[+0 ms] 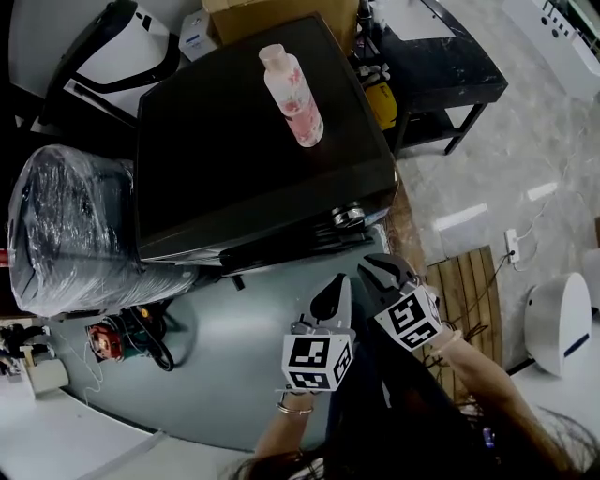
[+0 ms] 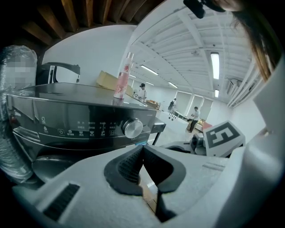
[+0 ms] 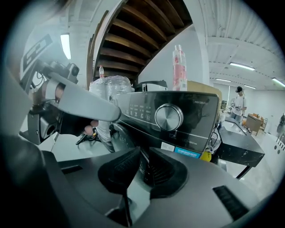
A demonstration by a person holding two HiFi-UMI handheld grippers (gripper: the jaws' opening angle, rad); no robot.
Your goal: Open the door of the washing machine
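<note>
Right gripper (image 3: 144,156): jaws a bit apart, empty; left gripper (image 2: 142,149): pressed together, empty. Pls aim right one low at washing machine (image 1: 234,159) door (image 3: 119,136) edge, approach slow.

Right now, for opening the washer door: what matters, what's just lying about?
Job: washing machine, its door, left gripper, right gripper.
Lying about: pink bottle on the machine's top, plastic-wrapped bundle, cardboard box, black table.
</note>
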